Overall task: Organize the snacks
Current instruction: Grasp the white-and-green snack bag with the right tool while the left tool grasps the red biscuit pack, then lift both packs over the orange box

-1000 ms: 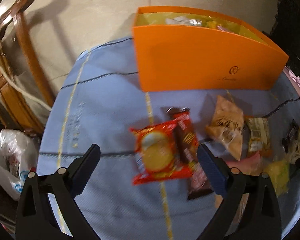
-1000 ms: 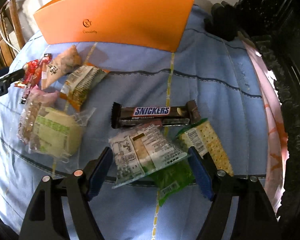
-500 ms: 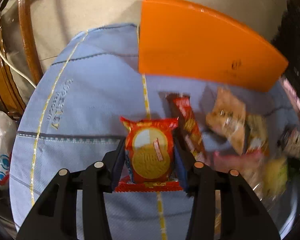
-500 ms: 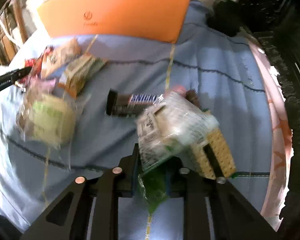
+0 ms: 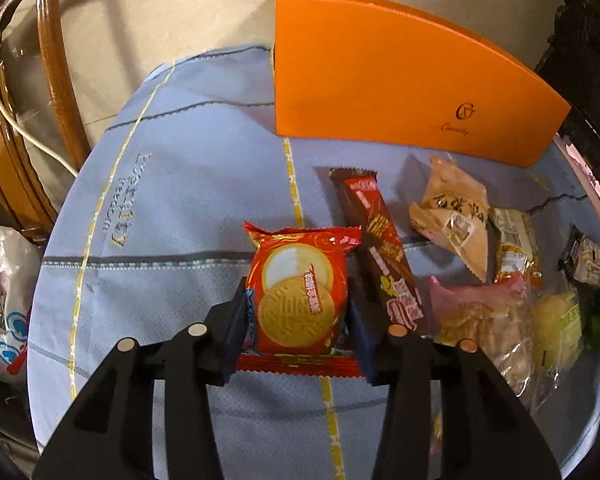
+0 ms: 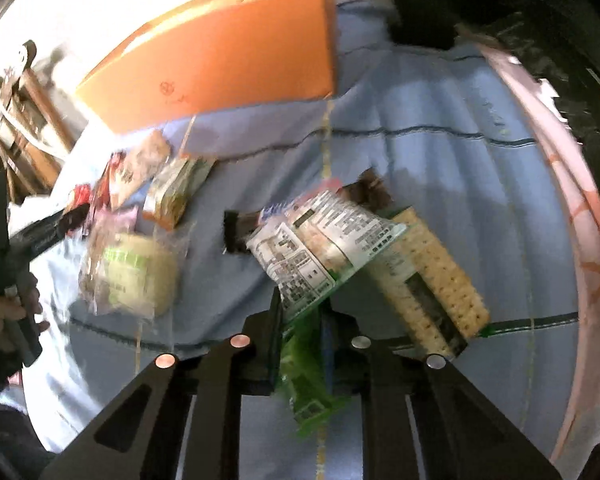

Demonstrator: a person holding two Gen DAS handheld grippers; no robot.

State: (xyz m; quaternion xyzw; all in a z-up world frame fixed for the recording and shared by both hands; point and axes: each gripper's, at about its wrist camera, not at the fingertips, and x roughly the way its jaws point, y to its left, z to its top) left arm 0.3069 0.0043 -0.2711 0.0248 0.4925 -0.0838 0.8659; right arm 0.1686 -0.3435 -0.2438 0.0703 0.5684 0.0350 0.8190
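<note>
1. The left gripper [image 5: 298,328] has its fingers [image 5: 236,320] pressed on both sides of a red biscuit packet [image 5: 300,300], which bears a picture of round sandwich biscuits. The packet lies on the blue cloth of the worktop [image 5: 172,248], near the middle of the left wrist view.
2. Just right of that packet lies a long brown chocolate bar [image 5: 378,248], touching the right finger's side.
3. Further right sit a tan triangular packet [image 5: 454,216], a pink packet [image 5: 480,312] and a pale clear-wrapped packet [image 5: 556,328], close together.
4. An orange box [image 5: 400,80] stands upright at the far edge of the worktop, well beyond the snacks.
5. The right gripper [image 6: 302,332] has its fingers [image 6: 275,320] closing, nearly together, on a clear packet with green and white print [image 6: 320,248]. The packet tilts up and away from the fingers.
6. A cracker packet [image 6: 432,280] lies just right of it on the cloth; a dark bar [image 6: 236,232] shows behind it.
7. In the blurred right wrist view, a hand [image 6: 4,308] holds the other gripper at the far left.
</note>
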